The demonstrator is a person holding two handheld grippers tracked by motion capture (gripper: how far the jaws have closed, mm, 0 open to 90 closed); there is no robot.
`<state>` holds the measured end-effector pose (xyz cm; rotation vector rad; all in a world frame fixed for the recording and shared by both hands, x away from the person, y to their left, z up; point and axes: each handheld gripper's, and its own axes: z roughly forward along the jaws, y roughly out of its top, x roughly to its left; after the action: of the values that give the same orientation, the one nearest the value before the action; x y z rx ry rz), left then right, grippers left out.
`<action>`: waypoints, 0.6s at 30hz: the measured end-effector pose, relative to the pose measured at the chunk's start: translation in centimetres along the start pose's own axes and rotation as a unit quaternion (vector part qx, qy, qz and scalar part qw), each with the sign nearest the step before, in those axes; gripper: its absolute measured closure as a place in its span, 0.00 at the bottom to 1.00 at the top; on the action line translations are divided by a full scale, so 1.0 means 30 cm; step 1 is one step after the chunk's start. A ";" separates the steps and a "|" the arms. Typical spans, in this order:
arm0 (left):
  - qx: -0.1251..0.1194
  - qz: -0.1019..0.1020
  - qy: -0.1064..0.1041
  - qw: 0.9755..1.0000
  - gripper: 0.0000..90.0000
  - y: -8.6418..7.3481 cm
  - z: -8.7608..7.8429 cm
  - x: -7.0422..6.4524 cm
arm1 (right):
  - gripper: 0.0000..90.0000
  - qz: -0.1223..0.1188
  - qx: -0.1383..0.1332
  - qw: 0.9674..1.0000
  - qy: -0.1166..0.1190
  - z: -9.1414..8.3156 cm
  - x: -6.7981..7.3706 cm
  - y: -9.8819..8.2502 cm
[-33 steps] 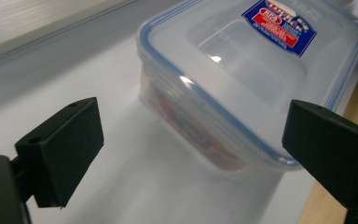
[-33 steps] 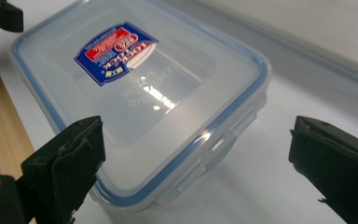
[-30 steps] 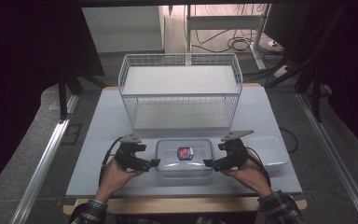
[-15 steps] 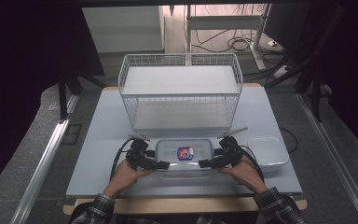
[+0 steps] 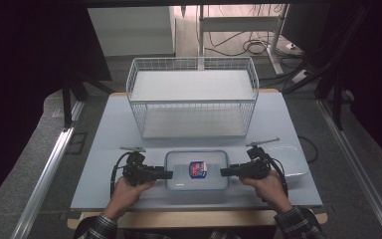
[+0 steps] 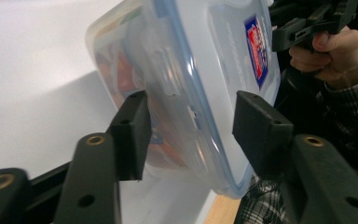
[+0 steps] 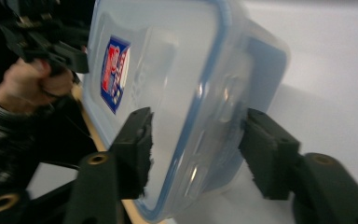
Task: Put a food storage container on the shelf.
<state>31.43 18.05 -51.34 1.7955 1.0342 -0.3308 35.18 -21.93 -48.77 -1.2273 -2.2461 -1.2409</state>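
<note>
A dim room surrounds the pale table (image 5: 104,149), where a white wire basket (image 5: 191,97) stands at the far side and a clear, blue-rimmed lidded container (image 5: 197,170) sits near our edge, with a loose clear lid (image 5: 288,159) off to its right. We have the left gripper (image 5: 166,175) at one short end of the container and the right gripper (image 5: 225,172) at the other. Both sets of jaws have just been closing, and each end of the box now lies between them. In the left gripper view the container (image 6: 186,84) passes between the fingers (image 6: 133,133); one pad touches its side, the other stands just beside the lid rim. The right gripper view shows the same (image 7: 177,93), fingers (image 7: 135,149) close on both faces. Whether they press firmly yet, we cannot tell. To do this well, we judge that we should close both sides evenly, keep the pads square across rim and base, and lift both ends together so the box stays level.
</note>
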 end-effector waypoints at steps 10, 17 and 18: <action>-0.025 0.013 0.037 0.999 0.59 0.010 -0.012 -0.032 | 0.56 -0.042 -0.037 0.997 -0.047 -0.009 0.066 -0.014; -0.043 0.038 0.046 0.997 0.59 0.042 -0.040 -0.067 | 0.57 -0.071 -0.072 0.994 -0.043 -0.037 0.089 0.010; -0.045 0.042 0.046 0.997 0.59 0.048 -0.046 -0.070 | 0.57 -0.075 -0.075 0.994 -0.041 -0.041 0.092 0.015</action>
<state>30.98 17.99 -48.48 1.7812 1.0174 -0.1486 33.74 -21.32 -46.16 -1.2005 -2.3791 -1.4624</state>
